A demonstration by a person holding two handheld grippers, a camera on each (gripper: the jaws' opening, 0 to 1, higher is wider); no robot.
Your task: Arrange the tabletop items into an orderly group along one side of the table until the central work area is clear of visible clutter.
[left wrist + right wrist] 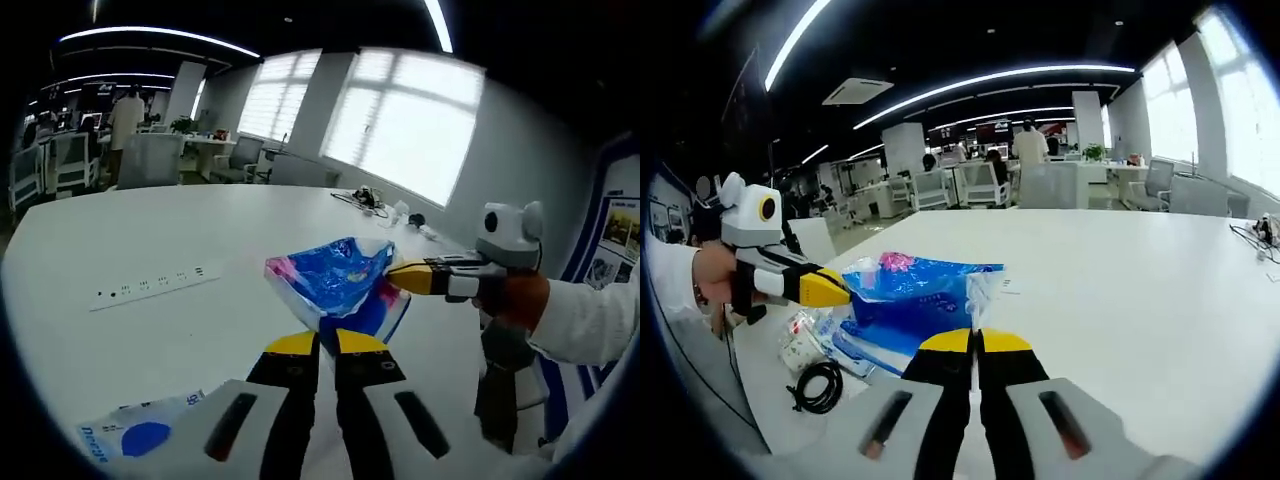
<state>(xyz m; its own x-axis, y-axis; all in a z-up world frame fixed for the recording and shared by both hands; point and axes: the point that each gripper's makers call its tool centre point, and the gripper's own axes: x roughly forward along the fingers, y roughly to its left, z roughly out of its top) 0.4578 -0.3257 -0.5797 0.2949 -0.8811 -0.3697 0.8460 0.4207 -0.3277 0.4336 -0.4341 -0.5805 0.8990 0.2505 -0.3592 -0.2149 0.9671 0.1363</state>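
A blue plastic bag [338, 282] with pink and white print hangs stretched between both grippers over the white table [150, 235]. My left gripper [320, 342] is shut on its near edge. Entering from the right, the right gripper [392, 276] pinches the bag's far side, held by a hand in a white sleeve. In the right gripper view the same bag [905, 295] lies ahead, with my right gripper [976, 340] shut on its clear edge. The left gripper [840, 292] grips it from the left.
A white power strip [155, 283] lies left of the bag, and a white packet with a blue circle [140, 437] sits near the table edge. Cables [370, 200] lie far across. A coiled black cable [820, 387] and a small packet [800, 345] rest under the bag. Office desks and people are behind.
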